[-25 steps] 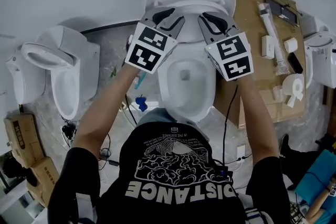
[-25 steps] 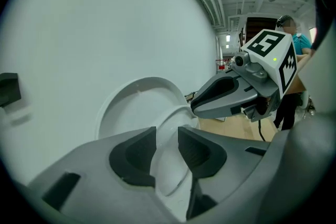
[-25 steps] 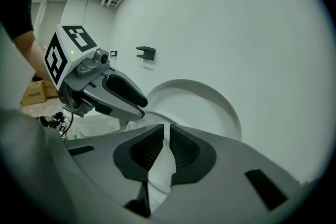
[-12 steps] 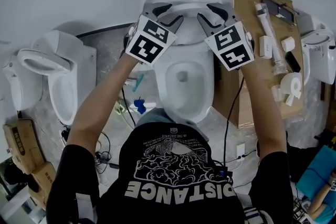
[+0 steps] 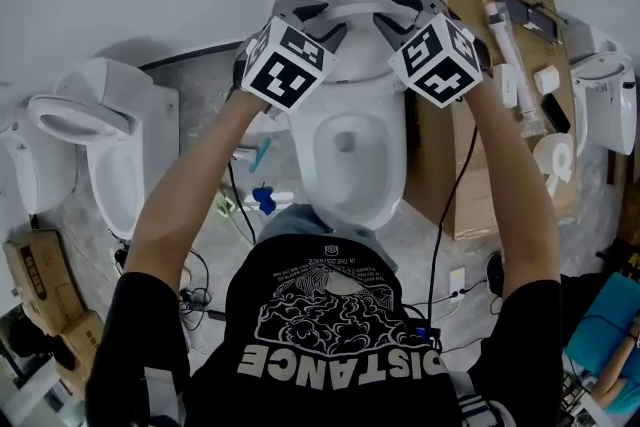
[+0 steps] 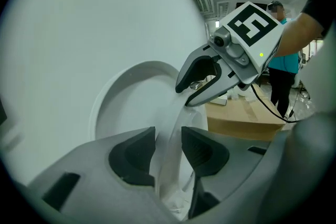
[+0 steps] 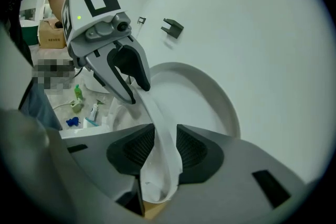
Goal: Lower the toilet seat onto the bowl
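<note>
The left gripper (image 5: 318,21) and right gripper (image 5: 400,10), jaws just opening, are straddling the raised seat (image 7: 164,139), seemingly unclamped, readying to lower it onto the bowl (image 5: 322,183).

In the head view, the left gripper (image 5: 320,21) and right gripper (image 5: 404,11) cover part of the raised white plastic toilet seat (image 5: 352,10) at 12 o'clock. Its rim stands between their jaws, which have just been opening. The person's black printed T-shirt (image 5: 340,335) hides the near end of the white ceramic bowl (image 5: 398,155) at 6 o'clock. At 2 o'clock, the small white parts (image 5: 512,85) on brown cardboard (image 5: 470,185) are too small to tell.
</note>
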